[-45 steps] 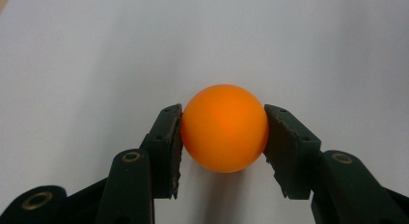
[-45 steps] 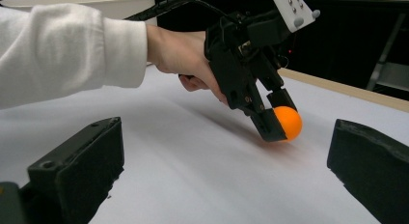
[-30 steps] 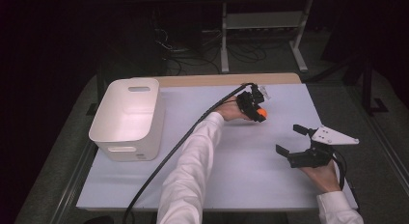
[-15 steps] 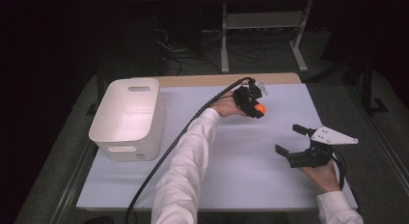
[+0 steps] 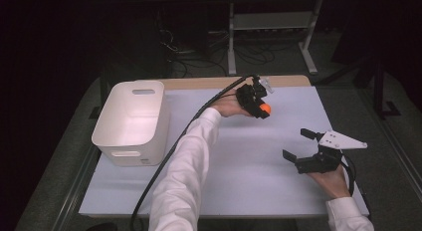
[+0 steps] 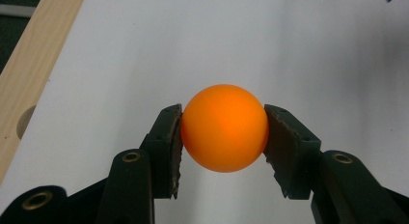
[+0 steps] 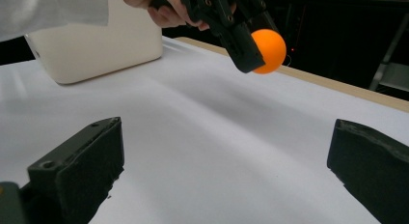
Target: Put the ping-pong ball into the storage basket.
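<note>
Your left gripper [image 6: 223, 137] clamps the orange ball [image 6: 224, 128] above the table [image 5: 239, 181] (white bin [image 5: 130, 122] well left); your right gripper [image 5: 304, 145] gapes empty.

A table [image 5: 278, 191] carries a white sheet that covers nearly all of its top, leaving a strip of pale wood bare along the far edge. A white plastic bin [image 5: 133, 122] with handle slots stands directly on the sheet at the left side, about midway between near and far.
</note>
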`<state>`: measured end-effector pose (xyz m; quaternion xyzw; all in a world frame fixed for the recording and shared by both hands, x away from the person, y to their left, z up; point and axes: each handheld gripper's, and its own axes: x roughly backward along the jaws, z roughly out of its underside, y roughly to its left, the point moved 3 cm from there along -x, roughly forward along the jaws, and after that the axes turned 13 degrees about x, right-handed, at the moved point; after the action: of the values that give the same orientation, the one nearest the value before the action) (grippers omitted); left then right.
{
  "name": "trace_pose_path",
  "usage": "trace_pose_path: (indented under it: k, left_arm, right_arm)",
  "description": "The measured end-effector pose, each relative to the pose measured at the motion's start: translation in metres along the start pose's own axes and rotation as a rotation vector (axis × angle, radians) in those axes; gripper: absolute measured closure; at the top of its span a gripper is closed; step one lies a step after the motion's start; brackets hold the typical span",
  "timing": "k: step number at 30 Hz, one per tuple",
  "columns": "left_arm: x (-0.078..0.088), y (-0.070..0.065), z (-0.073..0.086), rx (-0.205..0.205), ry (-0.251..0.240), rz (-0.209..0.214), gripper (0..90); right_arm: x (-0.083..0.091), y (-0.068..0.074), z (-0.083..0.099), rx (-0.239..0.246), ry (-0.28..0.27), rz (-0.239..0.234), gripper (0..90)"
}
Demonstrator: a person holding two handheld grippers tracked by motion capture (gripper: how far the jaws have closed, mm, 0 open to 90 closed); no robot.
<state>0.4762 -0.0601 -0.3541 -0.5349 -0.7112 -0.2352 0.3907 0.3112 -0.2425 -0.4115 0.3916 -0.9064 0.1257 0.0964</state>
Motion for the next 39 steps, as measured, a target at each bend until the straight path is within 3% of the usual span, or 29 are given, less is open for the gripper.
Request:
trace_pose_path:
  k: [5, 8, 18, 39]
  left_arm:
    - [0.006, 0.0, -0.002, 0.001, -0.017, -0.002, 50.6]
    - [0.01, 0.0, -0.004, 0.006, -0.03, 0.02, 50.6]
    - [0.022, -0.004, -0.009, -0.019, -0.027, 0.004, 50.6]
    - [0.068, -0.01, -0.008, -0.036, -0.032, -0.037, 50.6]
  right_arm:
    - [-0.002, 0.001, 0.0, 0.003, 0.003, -0.004, 0.0]
    - [-0.002, 0.001, 0.0, -0.001, 0.006, -0.007, 0.0]
    - [-0.003, 0.002, 0.0, 0.004, 0.005, -0.008, 0.0]
    - [-0.005, 0.006, -0.001, 0.005, 0.014, -0.02, 0.0]
